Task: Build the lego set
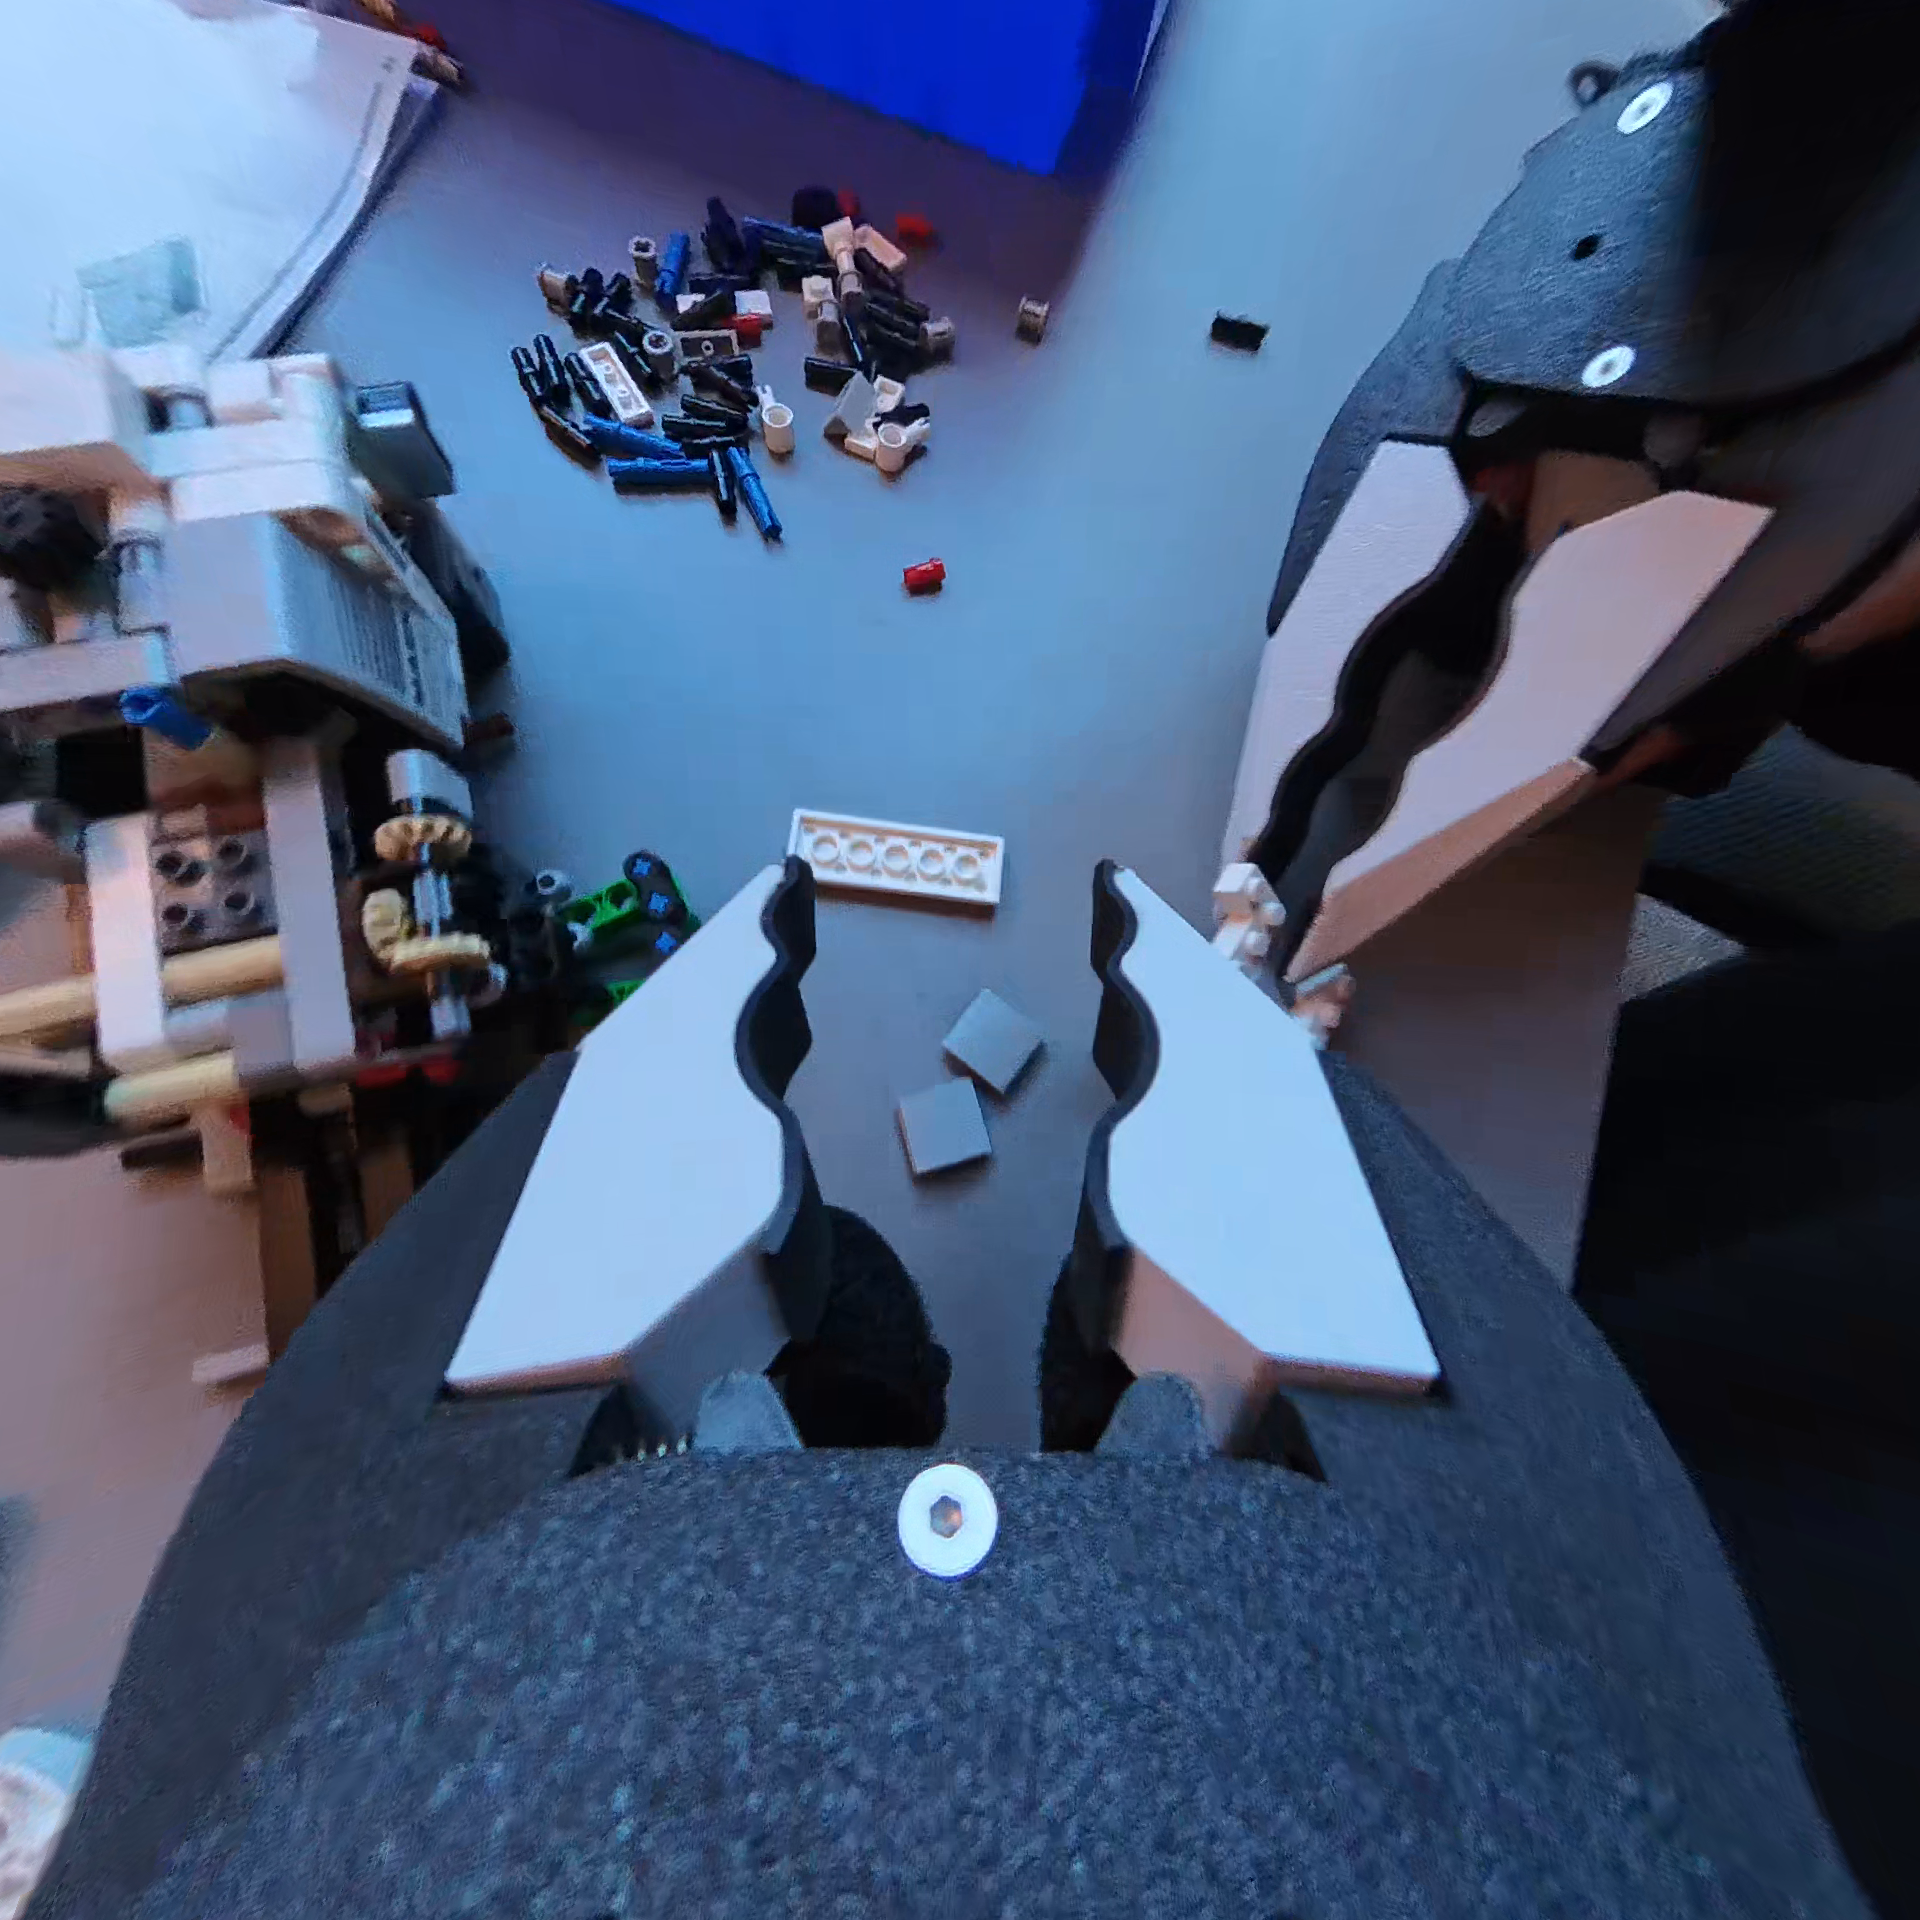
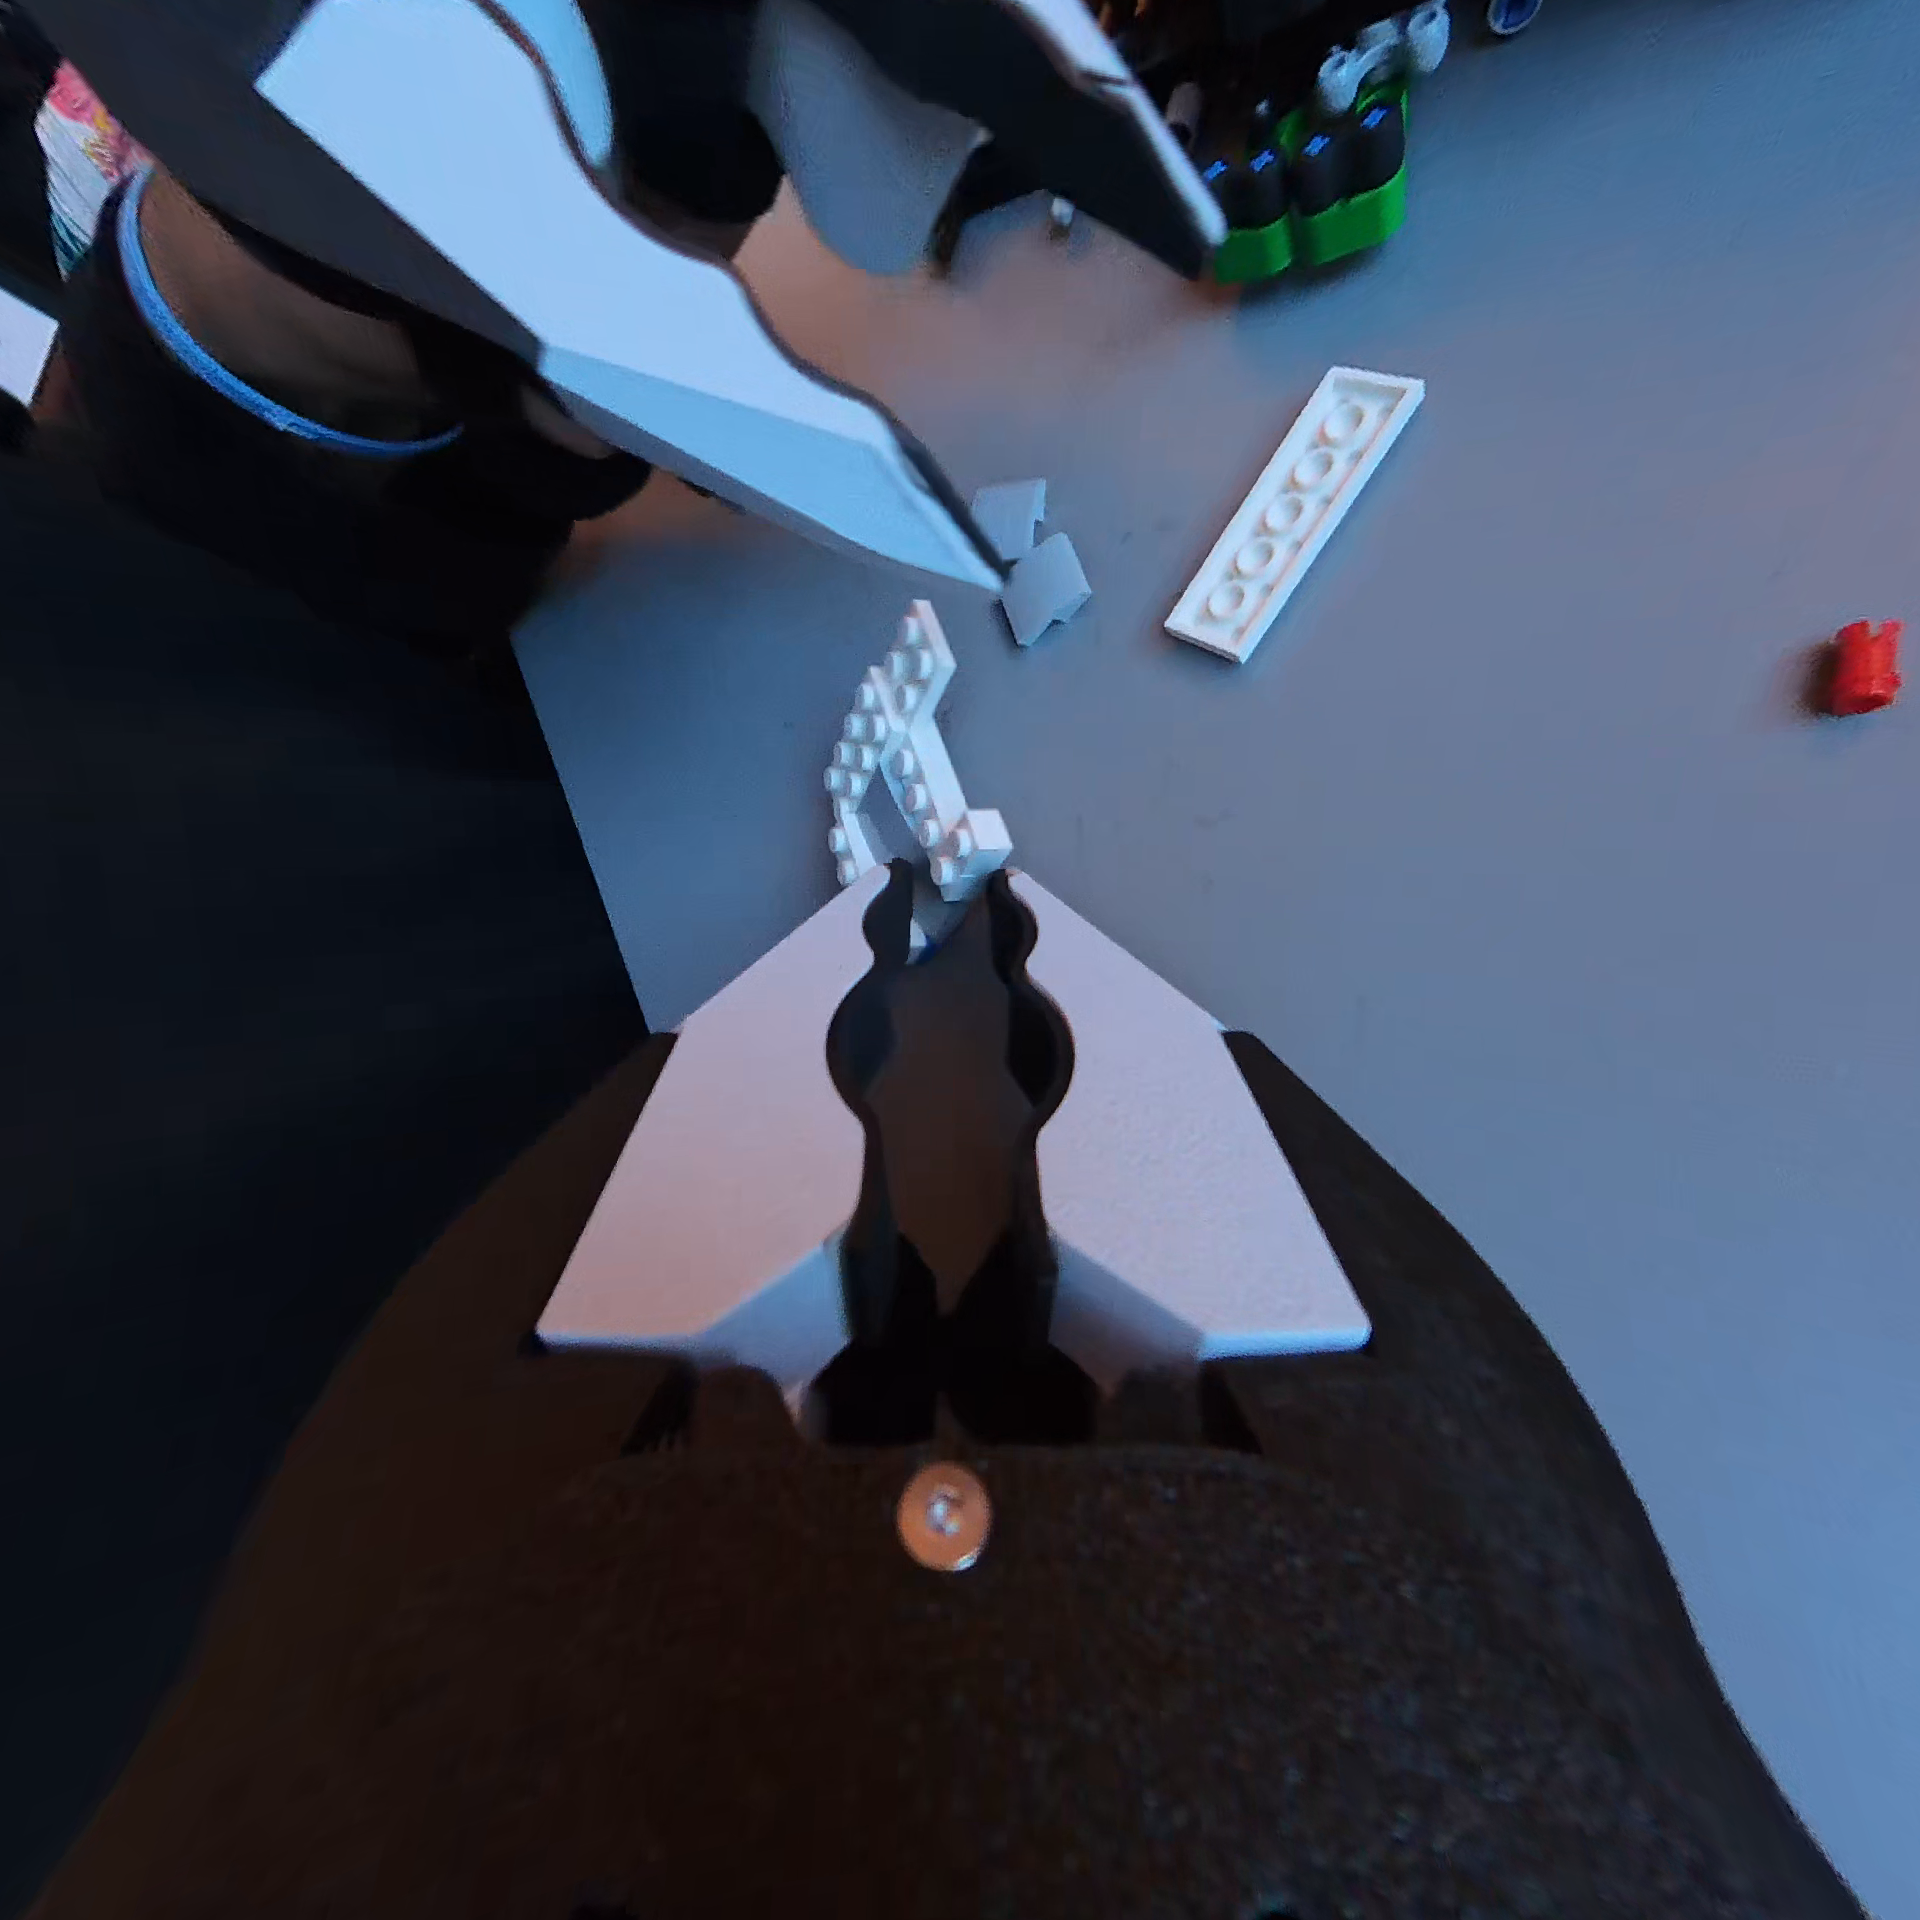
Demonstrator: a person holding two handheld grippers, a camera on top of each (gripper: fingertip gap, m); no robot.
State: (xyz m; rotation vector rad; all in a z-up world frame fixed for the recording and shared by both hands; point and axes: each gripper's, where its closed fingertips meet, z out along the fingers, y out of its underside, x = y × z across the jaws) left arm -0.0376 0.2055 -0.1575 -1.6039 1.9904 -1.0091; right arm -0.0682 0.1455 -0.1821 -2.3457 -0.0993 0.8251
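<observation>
My left gripper is open and empty, hovering over two small grey tiles that lie between its fingers on the grey table. A long white plate lies upside down just beyond its tips. My right gripper is shut on the near end of a white angled plate assembly, which rests near the table's edge. In the left wrist view that assembly shows at the right gripper's tips. The right wrist view shows the left gripper, the grey tiles and the white plate.
A partly built grey and white model stands at the left, with a green piece beside it. A pile of small parts lies farther off, and a red piece lies alone. The table edge is close on the left.
</observation>
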